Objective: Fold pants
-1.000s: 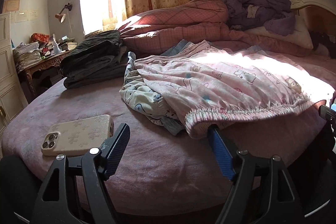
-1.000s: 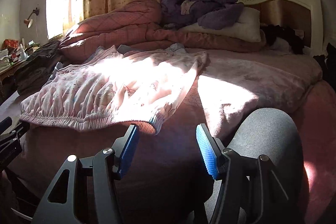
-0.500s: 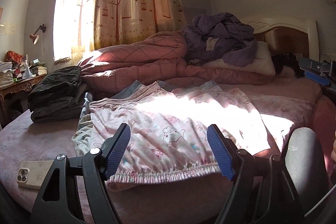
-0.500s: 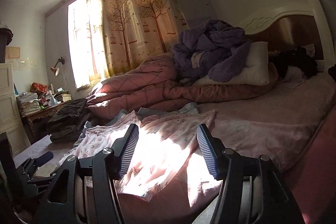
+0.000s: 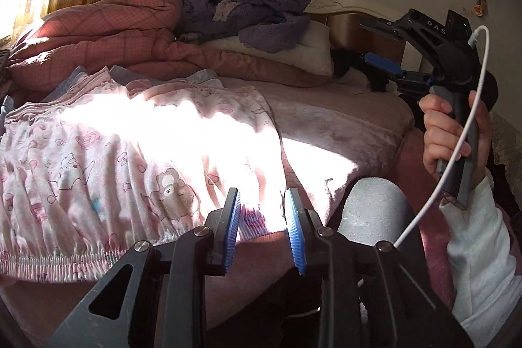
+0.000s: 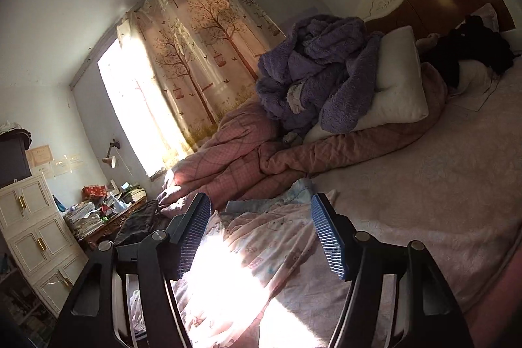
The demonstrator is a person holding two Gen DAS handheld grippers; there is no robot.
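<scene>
Pants point(image 5: 137, 158): pink print, spread on bed point(image 5: 342, 126) (sunlit)
Left gripper point(image 5: 262, 227): closing, waistband corner between pads, unpinched
Right gripper point(image 6: 261, 237): opening, empty

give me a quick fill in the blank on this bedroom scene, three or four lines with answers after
1. The pink printed pants lie spread on the ____.
2. The fluffy robe heaped on the white pillow is ____ in colour.
3. The curtain is printed with ____ and birdcages.
4. The elastic ____ of the pants is the edge nearest the left gripper.

Missing words: bed; purple; trees; waistband
</scene>
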